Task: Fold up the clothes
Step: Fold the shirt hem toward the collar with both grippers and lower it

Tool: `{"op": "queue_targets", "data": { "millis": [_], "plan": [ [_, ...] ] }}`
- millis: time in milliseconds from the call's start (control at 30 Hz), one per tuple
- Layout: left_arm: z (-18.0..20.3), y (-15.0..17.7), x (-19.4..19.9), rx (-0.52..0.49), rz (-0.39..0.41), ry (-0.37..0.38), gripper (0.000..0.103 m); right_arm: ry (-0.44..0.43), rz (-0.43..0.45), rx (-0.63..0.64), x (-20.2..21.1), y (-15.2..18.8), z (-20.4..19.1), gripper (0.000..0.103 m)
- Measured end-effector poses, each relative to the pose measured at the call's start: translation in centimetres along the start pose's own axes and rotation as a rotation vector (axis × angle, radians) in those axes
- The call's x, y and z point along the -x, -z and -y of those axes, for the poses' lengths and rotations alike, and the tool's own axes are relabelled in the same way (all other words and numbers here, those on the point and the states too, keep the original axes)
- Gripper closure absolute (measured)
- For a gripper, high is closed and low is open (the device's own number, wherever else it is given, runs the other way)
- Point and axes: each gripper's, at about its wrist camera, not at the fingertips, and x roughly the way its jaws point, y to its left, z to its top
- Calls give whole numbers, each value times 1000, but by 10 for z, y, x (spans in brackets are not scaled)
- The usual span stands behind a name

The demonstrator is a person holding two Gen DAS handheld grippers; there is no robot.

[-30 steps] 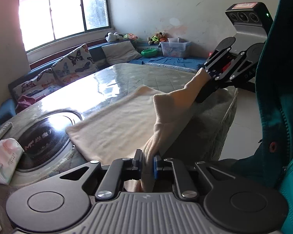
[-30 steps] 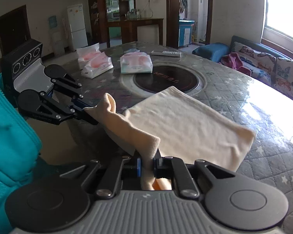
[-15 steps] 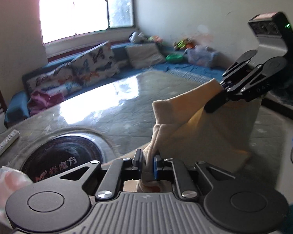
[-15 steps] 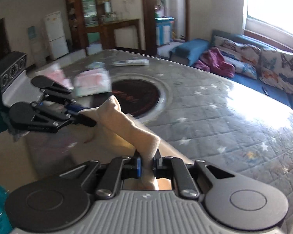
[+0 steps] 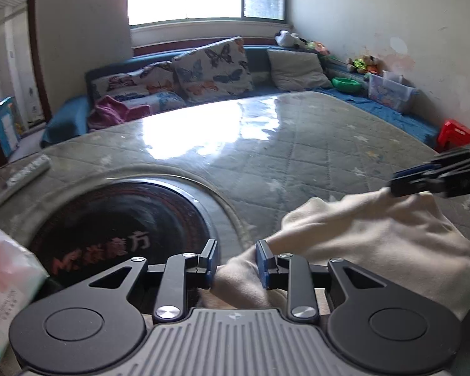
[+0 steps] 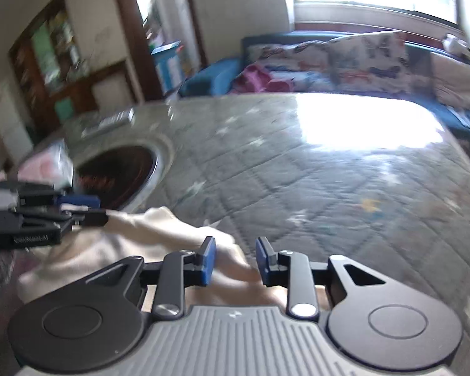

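Nearest the left wrist camera, the left tongs (image 5: 236,261) stand spread, the cream garment (image 5: 376,238) bunched loosely between the blue pads (image 5: 210,260) rather than pinched. The right tongs (image 6: 235,261) are spread as well in their own view, with the garment's edge (image 6: 172,235) lying in the gap. Both corners sit low on the quilted desk (image 5: 297,144), so the carried edge looks to have been brought over the rest of the cloth and let go to complete a fold; that is a judgement from the slack, rumpled lie. Just beyond, on the left, a tissue pack (image 5: 6,285) rests beside the dark round inset (image 5: 119,219). Farther off, a remote control (image 5: 22,175) lies near the desk's edge, well apart from the work, and butterfly cushions (image 5: 210,65) line the sofa under the window.
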Motion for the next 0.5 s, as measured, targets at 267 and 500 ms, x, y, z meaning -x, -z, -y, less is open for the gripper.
{"op": "queue_targets", "data": {
  "millis": [267,500],
  "plan": [
    [11,0,36,90,68,29,73,21,-1,23,25,24,0,80],
    [21,4,27,90,23,54,73,38,-17,-61,16,29,6,86]
  ]
}}
